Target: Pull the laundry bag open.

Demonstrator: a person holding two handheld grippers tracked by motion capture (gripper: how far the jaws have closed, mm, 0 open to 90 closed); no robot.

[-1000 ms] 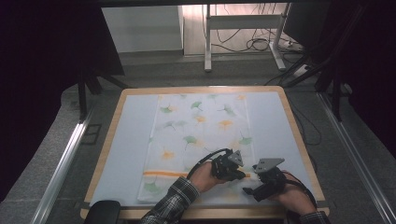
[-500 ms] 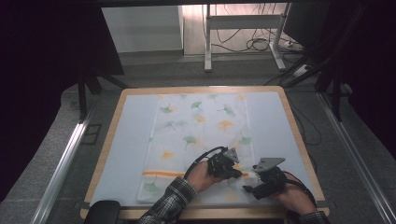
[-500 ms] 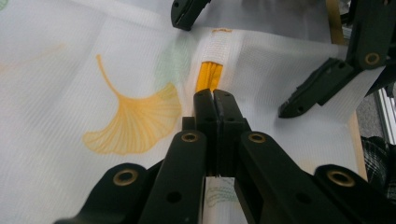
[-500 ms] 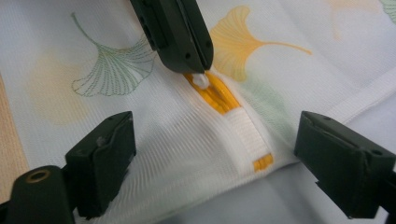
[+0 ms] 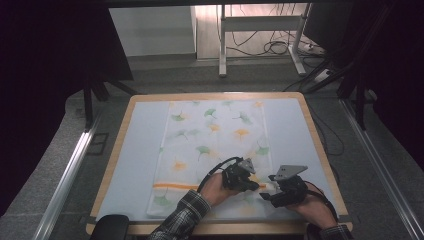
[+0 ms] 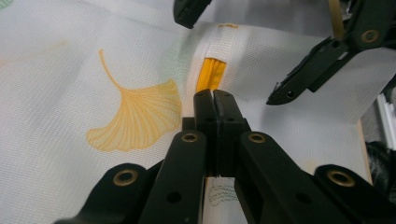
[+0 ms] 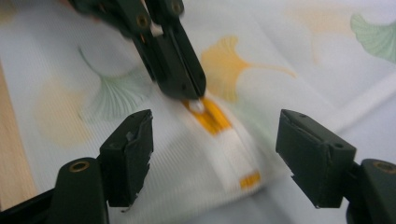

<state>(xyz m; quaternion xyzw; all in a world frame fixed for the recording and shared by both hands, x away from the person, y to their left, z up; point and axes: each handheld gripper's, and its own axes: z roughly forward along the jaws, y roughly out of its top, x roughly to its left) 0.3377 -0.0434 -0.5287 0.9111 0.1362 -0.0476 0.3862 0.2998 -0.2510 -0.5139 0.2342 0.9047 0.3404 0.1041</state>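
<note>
**Bench inventory: mesh pouch with orange zipper, both claws at its near end**

Surroundings. Your bench [image 5: 320,150] is a wood-rimmed board with a pale blue-white top. Beyond its far edge lie grey floor, a white metal frame [image 5: 222,40] and loose cables [image 5: 280,47]. A dark pad [image 5: 109,226] sits at the near left corner. Nothing lies between your claws and the pouch; each claw is the nearest obstacle to the other.

Item. The pouch [image 5: 210,145] lies flat along the middle of the bench, long side running away from you, its near end under your hands. It is a white, fine-ribbed mesh fabric, rectangular, printed with ginkgo leaves in yellow-orange and green. An orange zipper [image 6: 211,74] runs across near that end, with a white fabric tab over its end.

Left claw [image 6: 213,95]. Its jaws are pressed together, pinched on the zipper pull at the orange strip; in the right gripper view [image 7: 189,91] a small white piece shows at their tips.

Right claw [image 7: 215,135]. Its jaws stand apart, straddling the white tab and zipper end without touching it; they have just been narrowing. In the high view it sits just right of the left claw [image 5: 245,180], over the pouch's near right corner.
</note>
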